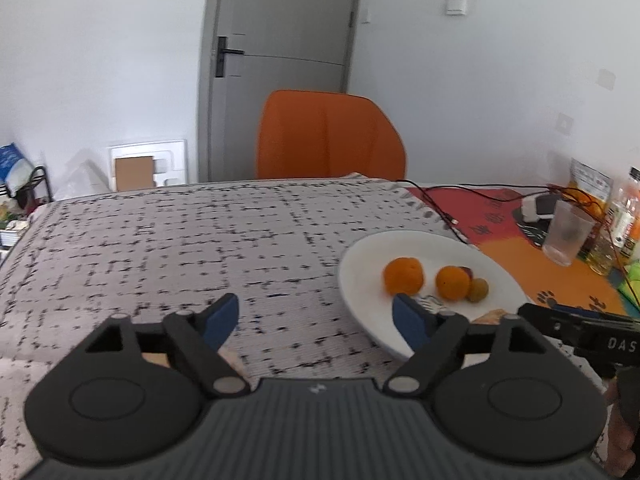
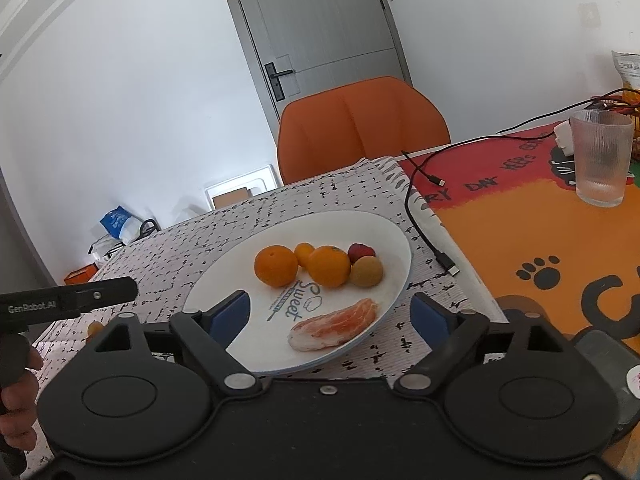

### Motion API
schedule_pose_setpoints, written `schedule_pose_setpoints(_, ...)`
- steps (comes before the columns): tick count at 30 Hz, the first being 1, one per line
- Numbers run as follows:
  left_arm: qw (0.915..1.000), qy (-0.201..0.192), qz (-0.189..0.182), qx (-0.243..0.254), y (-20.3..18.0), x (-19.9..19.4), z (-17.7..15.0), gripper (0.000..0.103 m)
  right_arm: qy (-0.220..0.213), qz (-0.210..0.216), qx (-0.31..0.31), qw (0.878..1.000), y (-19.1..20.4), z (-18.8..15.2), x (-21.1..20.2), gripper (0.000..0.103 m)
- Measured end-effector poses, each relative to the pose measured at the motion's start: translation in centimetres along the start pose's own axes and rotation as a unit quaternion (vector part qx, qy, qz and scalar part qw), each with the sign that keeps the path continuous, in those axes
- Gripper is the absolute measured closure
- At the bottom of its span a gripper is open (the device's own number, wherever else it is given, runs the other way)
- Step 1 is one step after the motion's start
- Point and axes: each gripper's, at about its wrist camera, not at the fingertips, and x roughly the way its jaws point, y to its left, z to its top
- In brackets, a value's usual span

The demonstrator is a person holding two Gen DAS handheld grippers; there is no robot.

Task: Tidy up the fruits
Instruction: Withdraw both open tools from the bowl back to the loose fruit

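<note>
A white plate [image 2: 224,292] on the speckled cloth holds two oranges [image 2: 276,266] [image 2: 329,266], a small orange fruit [image 2: 304,253], a red fruit [image 2: 360,251], a yellowish round fruit [image 2: 367,272] and a peeled citrus segment [image 2: 334,324]. My right gripper [image 2: 332,312] is open over the plate's near edge, with nothing pinched between its pads. My left gripper [image 1: 316,316] is also open and empty above the cloth, left of the plate [image 1: 360,276]. Its right fingertip overlaps the plate's rim. A small yellow fruit [image 2: 95,327] lies on the cloth under the left gripper's body [image 2: 72,300].
An orange chair [image 1: 328,136] stands at the table's far side. Right of the plate, a black cable [image 2: 424,236] crosses onto an orange and red mat [image 2: 540,232] with a ribbed glass [image 2: 600,160]. Bottles and packets [image 1: 616,216] crowd the far right.
</note>
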Motion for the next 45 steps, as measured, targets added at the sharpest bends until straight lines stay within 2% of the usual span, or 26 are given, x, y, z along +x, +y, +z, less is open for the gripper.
schedule_pose_setpoints(6,0.9997,0.004,0.025,0.005,0.8,-0.7,-0.6,0.012,0.005,0.006,-0.005,1.0,1.1,-0.4,0.0,0.009)
schedule_pose_setpoints(15,0.9992,0.005,0.039,0.001,2.4,-2.4,-1.6,0.01,0.009,0.015,-0.012,1.0,2.5,-0.7,0.1,0.0)
schedule_pose_setpoints(35,0.9965,0.01,0.078,-0.026,7.8,-6.0,-3.3,0.009,0.03,0.043,-0.048,0.997,7.4,-1.6,0.6,0.0)
schedule_pose_setpoints(40,0.996,0.013,0.079,-0.041,9.3,-6.7,-3.8,0.009,0.035,0.053,-0.059,0.996,8.8,-1.8,0.6,0.0)
schedule_pose_setpoints(45,0.9954,-0.001,0.078,-0.055,10.3,-7.8,-4.0,0.01,0.04,0.063,-0.07,0.995,10.2,-2.1,0.7,0.0)
